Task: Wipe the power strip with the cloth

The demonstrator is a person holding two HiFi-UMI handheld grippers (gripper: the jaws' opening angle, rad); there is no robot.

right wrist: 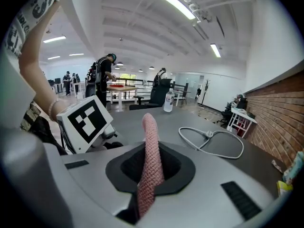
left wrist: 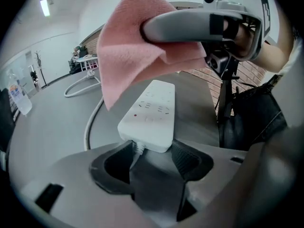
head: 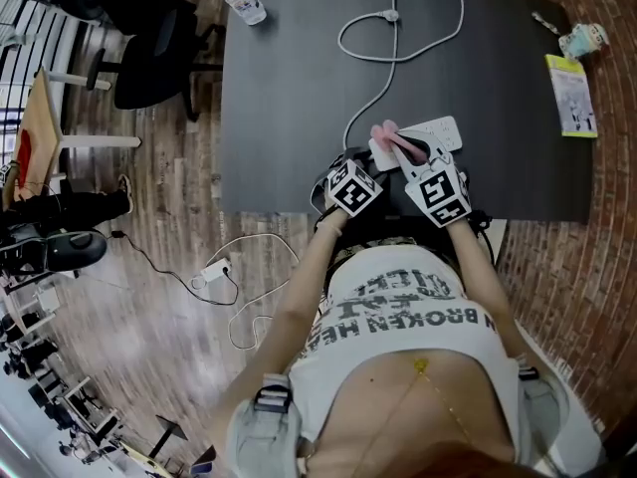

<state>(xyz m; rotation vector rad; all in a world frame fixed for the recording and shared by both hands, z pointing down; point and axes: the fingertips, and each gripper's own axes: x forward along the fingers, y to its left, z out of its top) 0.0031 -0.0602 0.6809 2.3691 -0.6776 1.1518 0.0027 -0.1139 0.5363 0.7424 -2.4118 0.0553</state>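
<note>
Power strip (left wrist: pixel 149 114), white: centre frame, near edge of dark table (head: pixel 289 98). Left gripper (left wrist: pixel 152 156) clamps its cable end. Right gripper (right wrist: pixel 148 182) is clenched on pink cloth (right wrist: pixel 150 146), held above the strip.

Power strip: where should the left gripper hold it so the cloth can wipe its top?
Grip the power strip at its near short end, by the cord, from the person's side, fingers across its narrow width; the left gripper seems clamped there. It lies flat and long, so the socket face is left free for the cloth in the right gripper.
</note>
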